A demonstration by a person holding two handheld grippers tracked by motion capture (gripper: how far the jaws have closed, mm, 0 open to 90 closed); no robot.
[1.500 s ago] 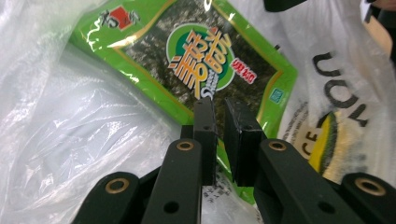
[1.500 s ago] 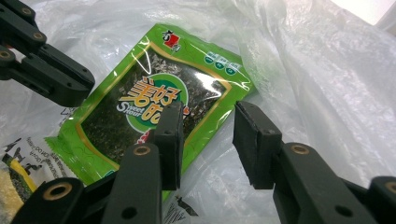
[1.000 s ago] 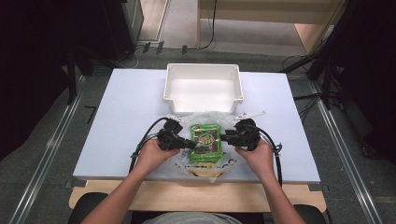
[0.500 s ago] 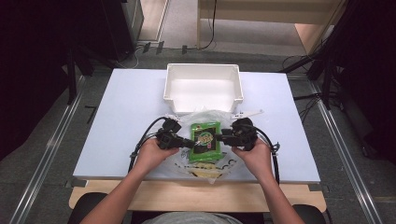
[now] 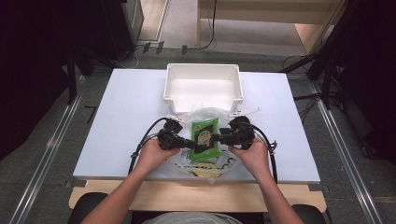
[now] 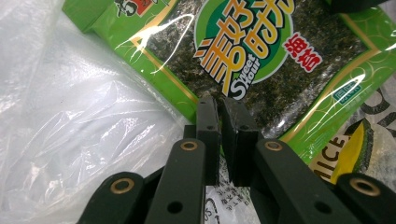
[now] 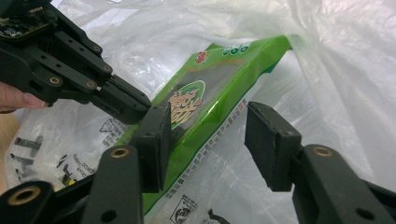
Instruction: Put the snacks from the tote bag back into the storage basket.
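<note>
The left gripper (image 5: 189, 143) has its jaws pressed nearly together on the near long edge of the green seaweed packet (image 5: 205, 139); in the left gripper view the pads (image 6: 208, 126) meet right at the packet's (image 6: 261, 56) sealed green border, so it appears to pinch that rim. The right gripper (image 5: 218, 138) comes in from the packet's opposite side. Its jaws have just been opening and now stand spread, with the packet's (image 7: 205, 107) edge lying between them, one pad (image 7: 156, 135) close against the wrapper and the other clear of it, so it presses on nothing.

The packet lies on a crumpled clear plastic bag (image 5: 198, 116), just on the near side of the white bin (image 5: 203, 86), which stands toward the far edge of the white table (image 5: 126, 107).

The packet looks light and flat, with a glossy film wrapper that is probably slippery and bends easily. The dried seaweed sheets inside are likely brittle, so a hard squeeze across the dark middle could crack them. The sealed border along the edges seems the safest place to hold. The bag beneath is loose and soft, and could get caught in a pinch along with the packet.
</note>
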